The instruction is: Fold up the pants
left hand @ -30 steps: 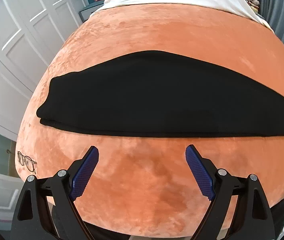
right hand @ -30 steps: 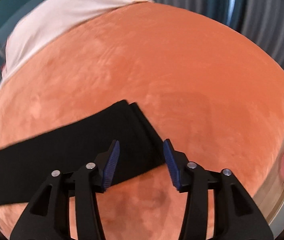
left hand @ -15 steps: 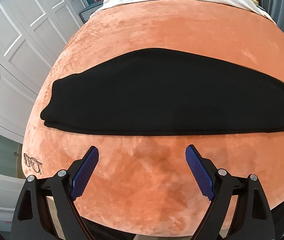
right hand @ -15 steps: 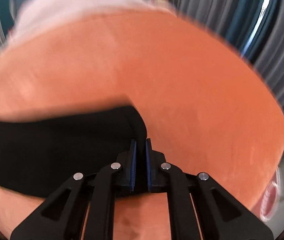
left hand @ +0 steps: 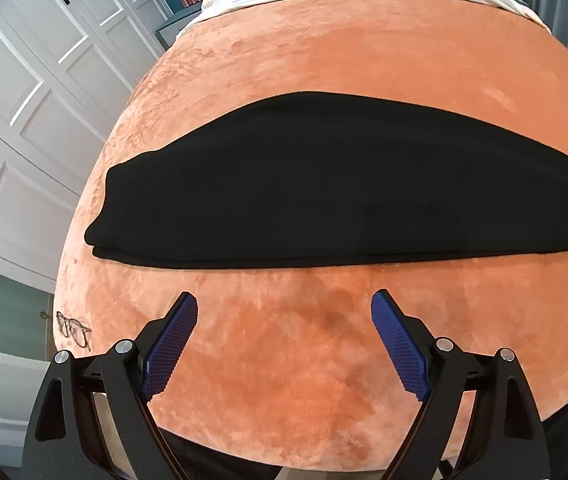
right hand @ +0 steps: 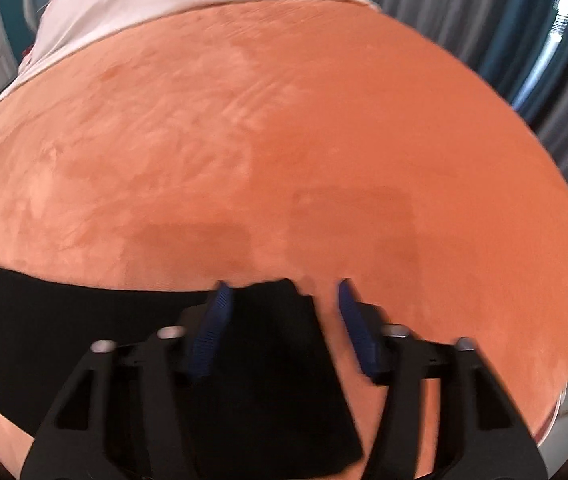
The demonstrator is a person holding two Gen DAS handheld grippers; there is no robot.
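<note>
Pants (left hand: 343, 184) flat on orange blanket (left hand: 323, 380); left gripper (left hand: 284, 340) released; right gripper (right hand: 282, 312) opening, pants end between jaws.

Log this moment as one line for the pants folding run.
left gripper: jaws open, empty, over orange blanket | right gripper: jaws opening, pants end between them | pants: long black strip across blanket

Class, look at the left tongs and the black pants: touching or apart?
Apart. The left wrist view shows the open left tongs over bare orange blanket, with a clear strip of blanket between their tips and the pants.
</note>
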